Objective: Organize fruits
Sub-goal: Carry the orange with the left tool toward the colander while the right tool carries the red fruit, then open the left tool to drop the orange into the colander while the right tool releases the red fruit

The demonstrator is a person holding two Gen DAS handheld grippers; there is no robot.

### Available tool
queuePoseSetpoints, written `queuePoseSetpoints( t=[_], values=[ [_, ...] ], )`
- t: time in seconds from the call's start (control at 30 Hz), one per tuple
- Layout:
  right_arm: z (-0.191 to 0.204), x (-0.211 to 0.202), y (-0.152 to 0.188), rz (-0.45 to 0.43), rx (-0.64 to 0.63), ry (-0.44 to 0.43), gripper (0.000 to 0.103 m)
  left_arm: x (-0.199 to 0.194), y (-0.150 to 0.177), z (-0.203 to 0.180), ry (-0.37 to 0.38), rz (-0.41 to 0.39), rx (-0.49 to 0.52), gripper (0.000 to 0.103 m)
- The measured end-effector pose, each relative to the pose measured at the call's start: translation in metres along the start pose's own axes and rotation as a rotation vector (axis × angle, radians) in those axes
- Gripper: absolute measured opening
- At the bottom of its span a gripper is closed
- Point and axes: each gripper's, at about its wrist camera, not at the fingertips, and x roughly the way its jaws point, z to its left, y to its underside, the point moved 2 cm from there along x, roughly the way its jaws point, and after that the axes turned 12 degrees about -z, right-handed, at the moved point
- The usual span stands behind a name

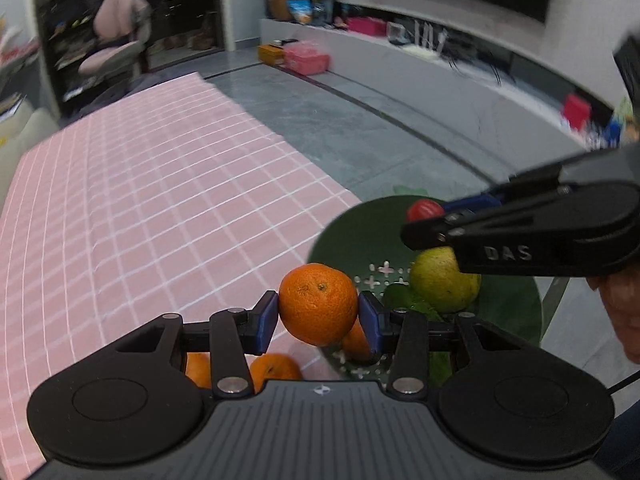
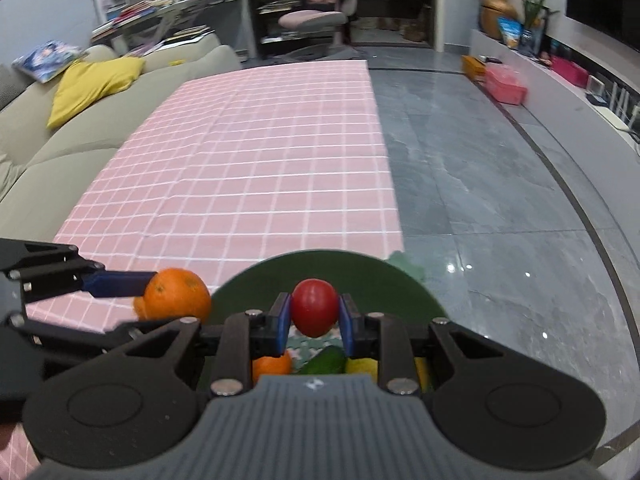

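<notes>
My left gripper (image 1: 318, 310) is shut on an orange (image 1: 318, 304), held just above the near rim of a dark green perforated basket (image 1: 352, 232). My right gripper (image 2: 314, 314) is shut on a small red tomato (image 2: 314, 306) over the same basket (image 2: 360, 276). In the left wrist view the right gripper (image 1: 430, 220) reaches in from the right with the tomato (image 1: 424, 209) at its tip. A yellow-green pear (image 1: 442, 280) lies in the basket. More oranges (image 1: 272, 368) sit below my left fingers. An orange (image 2: 272, 364), a green fruit (image 2: 326, 360) and a yellow fruit (image 2: 362, 366) lie under the right gripper.
A pink checked cloth (image 2: 256, 160) covers the table beyond the basket. Grey tiled floor (image 2: 480, 180) lies to the right, a beige sofa (image 2: 80, 132) with a yellow cushion (image 2: 92, 84) to the left. A pink box (image 2: 506, 84) sits by a low white shelf (image 1: 460, 68).
</notes>
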Motion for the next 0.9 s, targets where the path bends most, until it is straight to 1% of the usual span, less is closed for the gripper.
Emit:
queuePoseSetpoints(
  t=[0.17, 0.23, 0.33, 0.53, 0.77, 0.9],
  values=[
    [-0.011, 0.011, 0.000, 0.008, 0.024, 0.016, 0.022, 0.029, 0.003, -0.023, 0.009, 0.041, 0.102, 0.049],
    [-0.015, 0.016, 0.000, 0.021, 0.028, 0.012, 0.022, 0.039, 0.003, -0.027, 0.015, 0.052, 0.120, 0.049],
    [-0.017, 0.021, 0.005, 0.048, 0.033, 0.007, 0.022, 0.050, 0.002, -0.027, 0.033, 0.069, 0.107, 0.049],
    [-0.019, 0.040, 0.012, 0.100, 0.033, 0.004, 0.022, 0.064, 0.007, -0.023, 0.041, 0.100, 0.108, 0.049],
    [-0.022, 0.051, 0.017, 0.136, 0.039, 0.014, 0.022, 0.072, 0.011, -0.021, 0.052, 0.120, 0.103, 0.049],
    [-0.023, 0.054, 0.017, 0.137, 0.046, 0.018, 0.022, 0.074, 0.008, -0.020, 0.057, 0.126, 0.092, 0.050]
  ],
)
